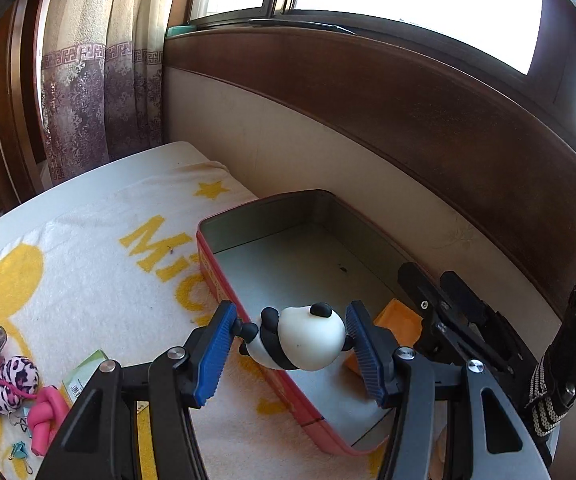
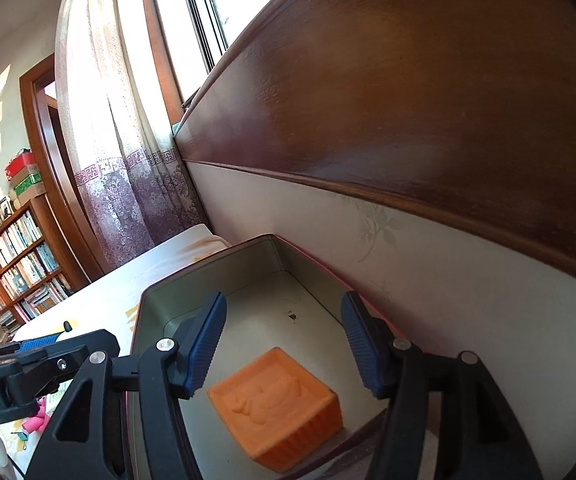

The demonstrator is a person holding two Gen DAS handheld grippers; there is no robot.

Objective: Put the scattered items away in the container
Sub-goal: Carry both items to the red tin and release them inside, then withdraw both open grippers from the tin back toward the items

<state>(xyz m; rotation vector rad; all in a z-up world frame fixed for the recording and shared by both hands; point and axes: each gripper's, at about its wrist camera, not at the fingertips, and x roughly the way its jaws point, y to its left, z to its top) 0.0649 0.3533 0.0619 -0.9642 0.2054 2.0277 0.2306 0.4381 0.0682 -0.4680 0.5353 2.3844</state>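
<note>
My left gripper (image 1: 292, 344) is shut on a black-and-white panda toy (image 1: 308, 340). It holds the toy over the near rim of an open tin (image 1: 288, 264), pink outside and bare metal inside. An orange moulded block (image 1: 398, 320) lies on the tin's floor. In the right wrist view my right gripper (image 2: 283, 344) stands open just above that orange block (image 2: 275, 404). Its blue pads are apart from the block, inside the tin (image 2: 263, 320). The right gripper (image 1: 428, 284) also shows at the right of the left wrist view.
The tin sits on a white and yellow towel (image 1: 87, 260) against a wood-panelled wall (image 1: 408, 128). At the towel's left lie a pink knot toy (image 1: 47, 416), a leopard-print ball (image 1: 15, 380), binder clips (image 1: 19, 450) and a green-white box (image 1: 83, 376).
</note>
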